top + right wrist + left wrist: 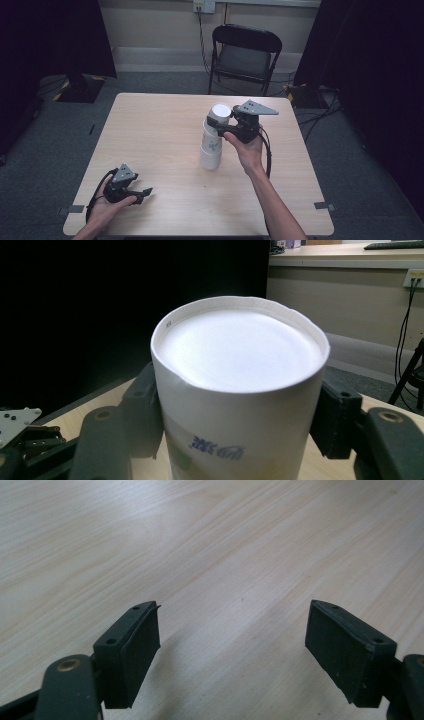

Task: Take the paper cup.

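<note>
A stack of white paper cups (211, 150) stands upside down near the middle of the light wooden table (160, 120). My right gripper (220, 124) comes at the stack from the right and is shut on the top cup (220, 111). In the right gripper view that cup (240, 390) has printed writing low on its wall and a small dent in its left rim, and a black pad (142, 410) presses on each side. My left gripper (142, 195) rests low over the table's front left corner. Its jaws (232, 645) stand open over bare wood.
A black folding chair (245, 55) stands behind the table's far edge, with cables running from a wall socket (204, 6) to the floor. Dark curtains (380, 60) hang on both sides. Tape marks (324, 205) lie on the floor beside the table's front corners.
</note>
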`<control>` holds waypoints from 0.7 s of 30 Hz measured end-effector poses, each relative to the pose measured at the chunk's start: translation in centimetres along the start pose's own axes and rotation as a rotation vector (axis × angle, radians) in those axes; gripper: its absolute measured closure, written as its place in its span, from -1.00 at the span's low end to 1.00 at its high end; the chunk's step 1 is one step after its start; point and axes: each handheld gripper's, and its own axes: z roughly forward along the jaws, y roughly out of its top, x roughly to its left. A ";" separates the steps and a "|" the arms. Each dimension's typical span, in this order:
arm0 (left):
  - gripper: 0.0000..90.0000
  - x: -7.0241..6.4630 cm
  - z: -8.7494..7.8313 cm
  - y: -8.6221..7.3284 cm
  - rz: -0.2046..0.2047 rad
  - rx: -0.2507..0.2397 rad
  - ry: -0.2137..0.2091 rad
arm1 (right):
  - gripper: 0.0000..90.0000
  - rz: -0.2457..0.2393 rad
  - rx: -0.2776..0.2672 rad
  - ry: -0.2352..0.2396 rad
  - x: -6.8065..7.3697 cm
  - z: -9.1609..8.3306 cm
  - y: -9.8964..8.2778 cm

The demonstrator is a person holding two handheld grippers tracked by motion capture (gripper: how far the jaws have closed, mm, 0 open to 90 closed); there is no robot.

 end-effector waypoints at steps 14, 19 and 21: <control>-0.43 -0.2 -1.0 0.8 -0.032 -0.082 -0.016 | -0.22 0.022 -0.020 0.024 0.4 -3.3 0.2; -0.40 -0.2 -1.7 1.3 -0.040 -0.138 0.001 | -0.22 0.018 -0.014 0.026 0.7 -4.3 -0.2; -0.39 -0.2 -1.7 1.5 -0.034 -0.144 0.002 | -0.22 0.019 -0.010 0.030 0.8 -4.7 -0.4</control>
